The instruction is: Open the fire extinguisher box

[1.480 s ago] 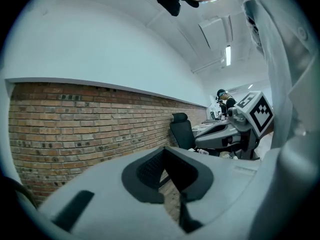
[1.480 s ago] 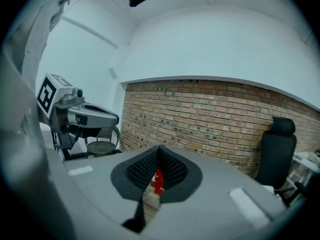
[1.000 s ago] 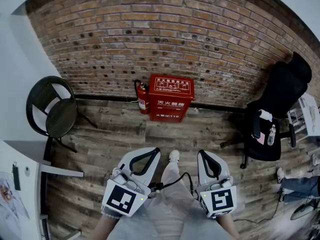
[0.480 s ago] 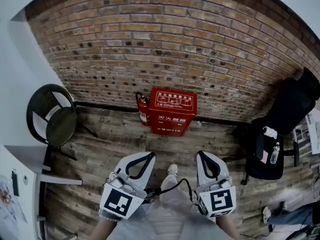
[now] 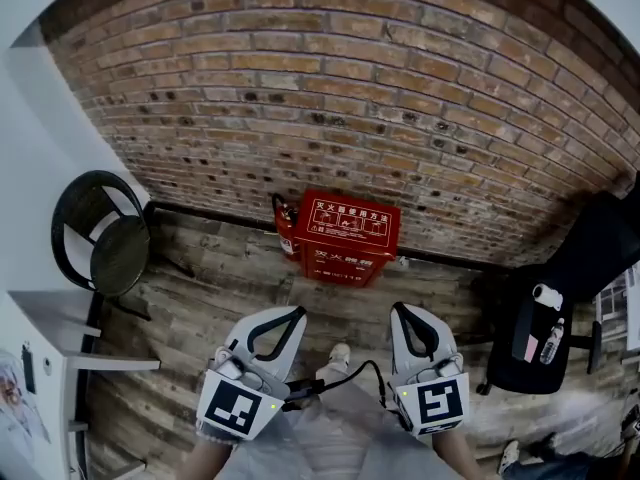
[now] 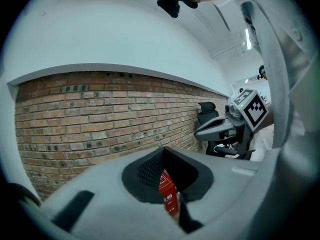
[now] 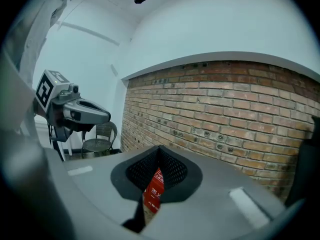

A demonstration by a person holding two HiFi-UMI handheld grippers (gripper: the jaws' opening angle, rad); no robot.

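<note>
Fire extinguisher box (image 5: 346,236) is sitting closed on the wood floor (image 5: 200,268) against the brick wall (image 5: 350,98), with an extinguisher (image 5: 287,230) standing just beside it. Left gripper (image 5: 298,311) and right gripper (image 5: 398,308) are hovering well short of the box, both pointing toward it with jaws pressed together, gripping nothing.

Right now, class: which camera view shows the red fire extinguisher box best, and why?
The head view: the whole fire extinguisher box stands closed against the brick wall, with a fire extinguisher beside it. The left gripper view and the right gripper view each show only a red sliver of it through the slit between the jaws.
</note>
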